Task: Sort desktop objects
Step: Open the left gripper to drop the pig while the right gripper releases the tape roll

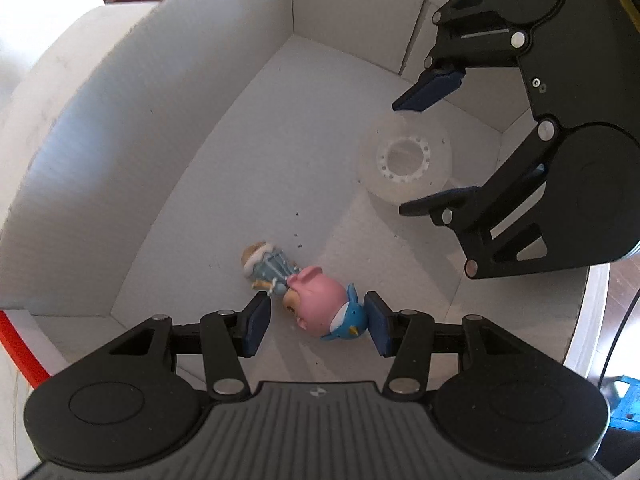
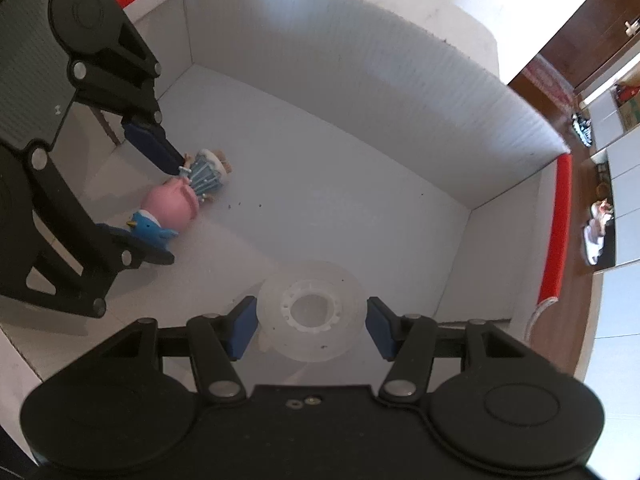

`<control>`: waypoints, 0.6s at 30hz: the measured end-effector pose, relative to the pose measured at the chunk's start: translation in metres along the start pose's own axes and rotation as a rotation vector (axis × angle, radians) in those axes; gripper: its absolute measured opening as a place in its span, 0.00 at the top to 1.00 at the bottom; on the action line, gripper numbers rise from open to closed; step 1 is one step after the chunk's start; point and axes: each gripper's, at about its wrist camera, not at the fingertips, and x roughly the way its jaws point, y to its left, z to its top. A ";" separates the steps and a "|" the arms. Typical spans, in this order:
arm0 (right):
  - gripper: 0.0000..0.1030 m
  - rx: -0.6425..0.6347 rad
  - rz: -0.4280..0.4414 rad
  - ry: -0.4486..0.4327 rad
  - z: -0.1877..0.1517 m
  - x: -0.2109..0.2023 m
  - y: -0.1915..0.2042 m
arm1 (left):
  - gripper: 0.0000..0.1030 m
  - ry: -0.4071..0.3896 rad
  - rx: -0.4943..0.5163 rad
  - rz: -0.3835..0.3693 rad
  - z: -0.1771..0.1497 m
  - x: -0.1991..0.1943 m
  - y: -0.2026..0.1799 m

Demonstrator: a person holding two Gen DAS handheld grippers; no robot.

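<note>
A small figurine (image 1: 312, 300) with a pink head, blue bird cap and blue-grey dress lies on its side on the floor of a white cardboard box (image 1: 160, 128). My left gripper (image 1: 318, 322) is open, its pads on either side of the figurine's head, not pressing it. A clear tape roll (image 2: 312, 310) lies flat on the box floor. My right gripper (image 2: 312, 326) is open around the roll with gaps on both sides. The left wrist view also shows the roll (image 1: 406, 158) and my right gripper (image 1: 404, 158); the right wrist view shows the figurine (image 2: 180, 200) and my left gripper (image 2: 168, 216).
The box walls (image 2: 360, 80) rise on all sides around both grippers. A red strip (image 2: 558, 224) edges the surface beside the box. A few dark crumbs (image 1: 298, 236) lie on the box floor. Wooden floor and shoes (image 2: 596, 228) show beyond the table.
</note>
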 end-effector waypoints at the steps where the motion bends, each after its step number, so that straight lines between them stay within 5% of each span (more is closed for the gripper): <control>1: 0.43 0.000 0.000 0.002 0.000 0.002 0.000 | 0.52 0.005 0.000 0.002 -0.001 0.000 -0.001; 7: 0.43 -0.001 0.015 0.020 0.001 0.008 0.002 | 0.52 0.021 0.028 0.009 -0.003 -0.004 -0.008; 18: 0.36 -0.020 0.031 -0.028 -0.002 -0.001 0.006 | 0.52 -0.080 0.099 -0.033 -0.028 -0.049 -0.016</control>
